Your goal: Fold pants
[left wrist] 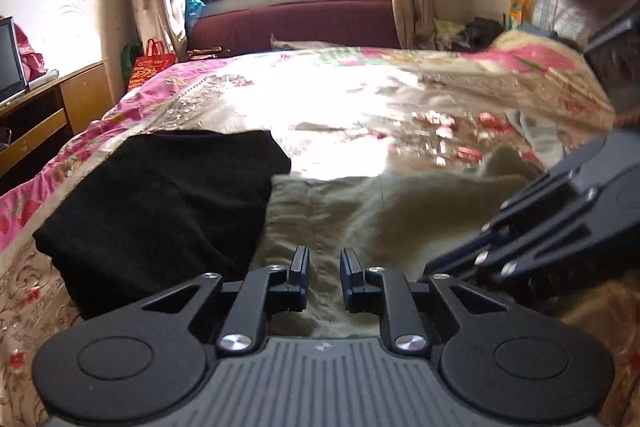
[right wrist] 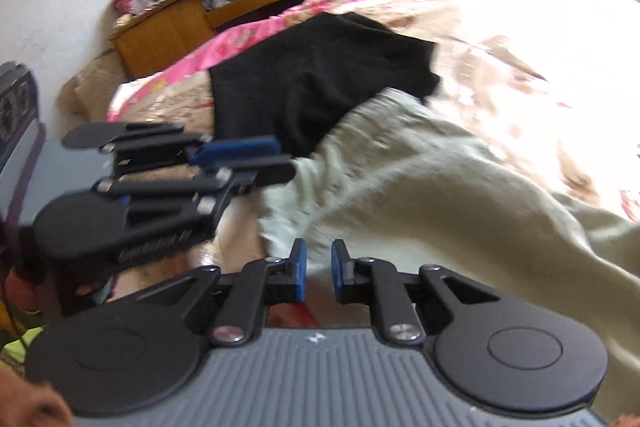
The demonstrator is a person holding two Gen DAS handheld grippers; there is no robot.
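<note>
Pants (left wrist: 360, 211) lay beside black cloth (left wrist: 160, 203), wide bedspread (left wrist: 320, 99) beyond; left gripper (left wrist: 325, 269) and right gripper (right wrist: 319, 263) stood slightly spread, empty.

One bed (left wrist: 200, 95) carrying two garments: one khaki pair of pants (left wrist: 360, 211), one black folded garment (left wrist: 160, 195) just beside it. Two tools: left tool (left wrist: 325, 281), right tool (right wrist: 319, 277).

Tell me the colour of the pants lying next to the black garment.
Khaki-beige pants, clearest in the right wrist view, beside the black garment.
</note>
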